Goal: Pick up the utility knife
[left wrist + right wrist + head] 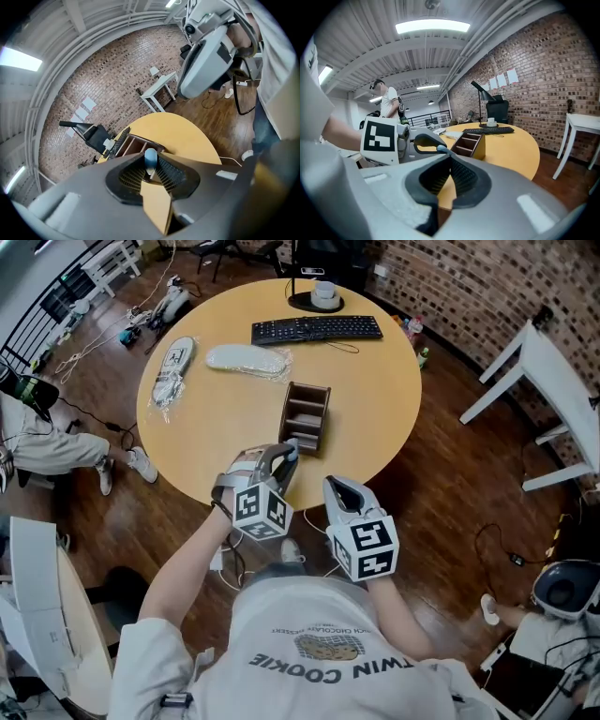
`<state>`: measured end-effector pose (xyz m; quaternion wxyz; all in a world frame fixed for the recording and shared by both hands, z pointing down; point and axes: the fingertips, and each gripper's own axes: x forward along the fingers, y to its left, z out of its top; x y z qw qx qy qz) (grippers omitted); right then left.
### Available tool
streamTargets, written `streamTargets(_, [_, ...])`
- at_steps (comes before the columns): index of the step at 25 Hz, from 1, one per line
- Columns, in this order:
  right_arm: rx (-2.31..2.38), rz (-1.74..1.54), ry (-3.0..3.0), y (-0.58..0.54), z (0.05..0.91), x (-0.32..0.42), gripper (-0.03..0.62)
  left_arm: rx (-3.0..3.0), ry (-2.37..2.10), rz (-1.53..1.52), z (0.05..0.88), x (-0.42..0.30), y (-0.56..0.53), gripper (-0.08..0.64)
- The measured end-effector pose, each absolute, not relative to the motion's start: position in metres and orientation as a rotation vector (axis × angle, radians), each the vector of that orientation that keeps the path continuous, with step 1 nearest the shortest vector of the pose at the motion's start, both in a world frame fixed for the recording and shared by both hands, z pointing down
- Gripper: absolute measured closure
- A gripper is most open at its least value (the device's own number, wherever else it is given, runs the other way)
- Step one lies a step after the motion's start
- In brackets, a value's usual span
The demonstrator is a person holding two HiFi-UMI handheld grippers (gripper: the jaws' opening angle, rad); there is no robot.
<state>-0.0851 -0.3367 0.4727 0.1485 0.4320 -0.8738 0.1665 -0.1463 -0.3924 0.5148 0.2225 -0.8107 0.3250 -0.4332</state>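
While the left gripper (287, 454) clamps the knife (150, 159) just in front of the rack (307, 415), over the table (375, 399) edge, the right gripper (451, 158) hangs nearer the person than the rack, jaws pressed together on nothing.

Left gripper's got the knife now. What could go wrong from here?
1. The left gripper pinches the utility knife on a narrow part, so it might pivot or slip.
2. The wooden organizer stands just ahead; a forward swing could clip it.
3. The right gripper sits close beside; the two may bump.
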Motion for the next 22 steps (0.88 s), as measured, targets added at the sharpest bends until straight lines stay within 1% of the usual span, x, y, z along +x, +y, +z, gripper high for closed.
streamTargets(13, [1.082,0.414,-2.579,-0.288,0.465,-0.070,0.591,-2.330,1.272,-1.034,0.477,-0.140,-0.328,0.486])
streamTargets(22, [1.013,0.376,-2.627,-0.249,0.451,-0.047,0.589,-2.368,1.493,-0.915,0.457,-0.114,-0.274,0.486])
